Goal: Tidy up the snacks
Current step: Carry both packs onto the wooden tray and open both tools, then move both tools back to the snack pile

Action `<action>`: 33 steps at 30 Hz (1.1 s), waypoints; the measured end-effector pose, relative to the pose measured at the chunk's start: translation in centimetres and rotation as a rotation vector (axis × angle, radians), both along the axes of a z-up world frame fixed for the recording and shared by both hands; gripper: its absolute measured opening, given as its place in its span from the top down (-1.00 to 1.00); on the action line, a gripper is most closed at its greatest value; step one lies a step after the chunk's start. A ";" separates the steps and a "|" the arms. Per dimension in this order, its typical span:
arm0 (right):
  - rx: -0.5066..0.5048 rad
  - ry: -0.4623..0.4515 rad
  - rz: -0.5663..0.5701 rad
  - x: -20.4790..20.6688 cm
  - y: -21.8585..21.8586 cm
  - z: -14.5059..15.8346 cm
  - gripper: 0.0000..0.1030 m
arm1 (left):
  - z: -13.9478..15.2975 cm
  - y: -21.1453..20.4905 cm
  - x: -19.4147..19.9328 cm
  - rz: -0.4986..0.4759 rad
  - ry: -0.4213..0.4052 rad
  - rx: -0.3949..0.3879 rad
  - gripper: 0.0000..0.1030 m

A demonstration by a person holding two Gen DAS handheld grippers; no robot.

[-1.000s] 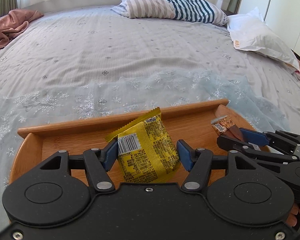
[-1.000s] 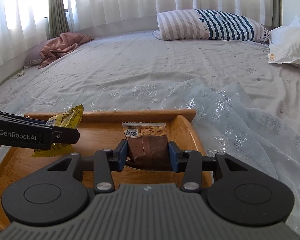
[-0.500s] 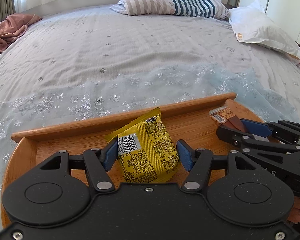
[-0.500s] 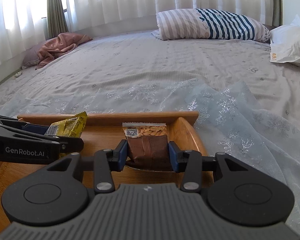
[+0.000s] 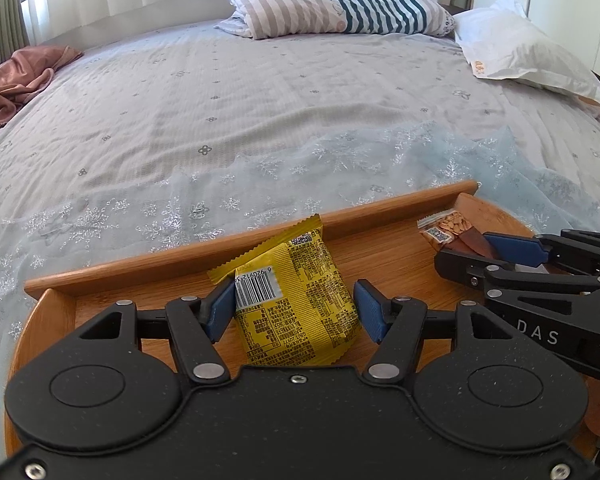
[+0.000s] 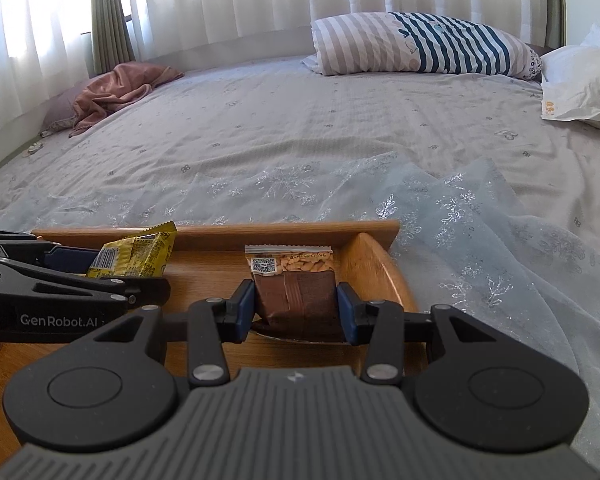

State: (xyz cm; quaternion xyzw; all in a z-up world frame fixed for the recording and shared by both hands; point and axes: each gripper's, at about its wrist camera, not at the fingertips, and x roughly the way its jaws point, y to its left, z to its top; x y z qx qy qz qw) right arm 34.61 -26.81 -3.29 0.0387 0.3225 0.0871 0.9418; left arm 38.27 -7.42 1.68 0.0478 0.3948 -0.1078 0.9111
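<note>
So 2 snacks over 1 wooden tray: L tool grips yellow pack, R tool grips brown bar.

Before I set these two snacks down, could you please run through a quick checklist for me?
1. Left gripper on yellow packet: cannot tell; left pad touches, a gap shows at the right pad.
2. Right gripper on brown nut bar: ok, both pads press its sides.
3. Both snacks over the wooden tray: ok.
4. Grippers apart from each other: ok.
5. Bare tray floor between the snacks: ok.
</note>
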 end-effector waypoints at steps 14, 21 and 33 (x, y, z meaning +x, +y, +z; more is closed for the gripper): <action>-0.011 -0.013 0.005 -0.9 0.4 0.3 -0.44 | 1.4 0.8 -1.3 0.036 -0.032 0.015 -0.66; -0.014 -0.042 0.031 -3.0 0.2 1.2 -0.74 | 2.6 2.7 -3.6 0.067 -0.030 -0.009 -0.98; -0.014 -0.130 0.102 -9.1 0.2 3.6 -0.80 | 4.3 4.5 -9.8 0.060 -0.062 -0.025 -0.99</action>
